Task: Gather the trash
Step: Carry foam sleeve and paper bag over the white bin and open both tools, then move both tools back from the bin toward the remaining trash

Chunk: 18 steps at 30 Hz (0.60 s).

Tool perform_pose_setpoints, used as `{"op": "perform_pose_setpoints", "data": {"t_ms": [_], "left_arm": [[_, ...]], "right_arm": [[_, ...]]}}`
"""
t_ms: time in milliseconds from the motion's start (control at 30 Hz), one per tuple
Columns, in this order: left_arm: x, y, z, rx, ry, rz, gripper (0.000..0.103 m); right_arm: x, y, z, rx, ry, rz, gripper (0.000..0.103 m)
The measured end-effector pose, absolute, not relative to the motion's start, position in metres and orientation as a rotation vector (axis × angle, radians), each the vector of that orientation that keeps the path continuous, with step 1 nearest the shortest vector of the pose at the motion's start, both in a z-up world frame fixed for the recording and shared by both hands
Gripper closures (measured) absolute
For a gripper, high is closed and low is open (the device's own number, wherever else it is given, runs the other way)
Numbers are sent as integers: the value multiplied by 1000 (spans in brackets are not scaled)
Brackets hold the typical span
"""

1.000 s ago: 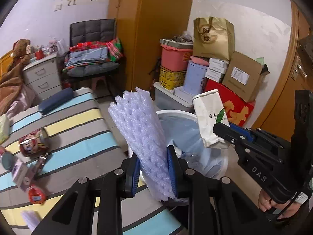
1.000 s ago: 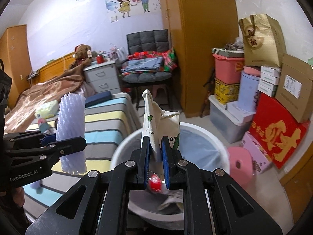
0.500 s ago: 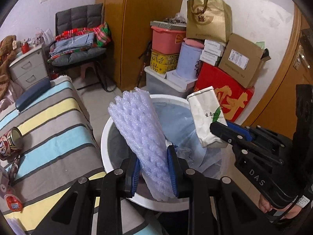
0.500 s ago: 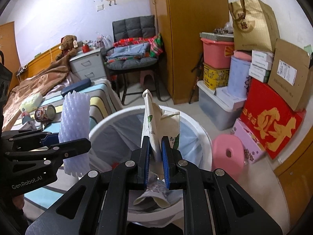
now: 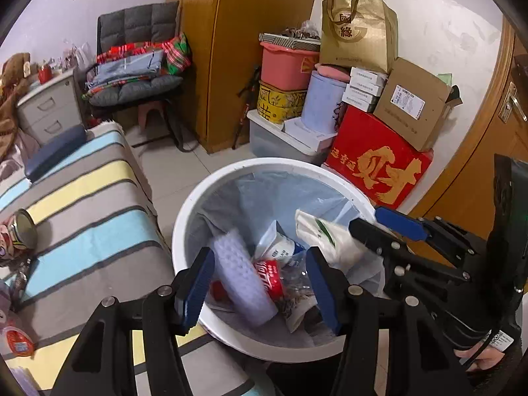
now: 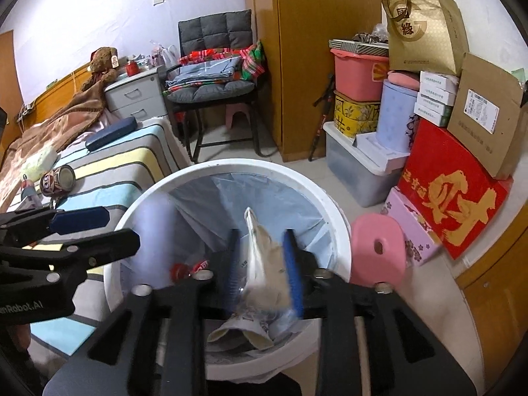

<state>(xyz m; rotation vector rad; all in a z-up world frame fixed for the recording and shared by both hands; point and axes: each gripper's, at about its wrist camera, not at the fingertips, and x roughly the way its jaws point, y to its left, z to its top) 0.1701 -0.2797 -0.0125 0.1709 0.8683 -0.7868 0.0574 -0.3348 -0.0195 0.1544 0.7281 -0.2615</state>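
A white bin (image 5: 184, 217) with a blue liner stands beside the bed, with wrappers and a red label inside. My left gripper (image 5: 259, 283) hangs over it, its jaws opening. The white foam sleeve (image 5: 241, 280) is blurred, free of both pads and dropping into the bin. My right gripper (image 6: 263, 267) is over the same bin (image 6: 336, 224), also opening. The white paper bag (image 6: 264, 264) slips down between its blue pads, blurred. Each gripper shows in the other's view: the right gripper (image 5: 376, 222) and the left gripper (image 6: 99, 229).
A striped bed (image 5: 82, 198) lies left of the bin, with a can (image 6: 57, 178) and small items on it. A pink stool (image 6: 376, 247), a red box (image 6: 452, 191) and stacked boxes crowd the right. A chair (image 6: 211, 85) and a wardrobe stand behind.
Both grippers came down over the bin and opened. The foam sleeve left the left jaws and the paper bag left the right jaws; both are falling into the bin.
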Motion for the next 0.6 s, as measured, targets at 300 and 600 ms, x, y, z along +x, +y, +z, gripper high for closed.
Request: {"op": "perform_pose_setpoints", "data": {"t_ms": [300, 600], "left_arm": [[168, -259, 0, 131, 849, -769, 44], [163, -221, 10, 95, 822, -711, 44]], "right_arm": [[54, -331, -10, 147, 691, -272, 58], [52, -314, -1, 127, 650, -252, 58]]}}
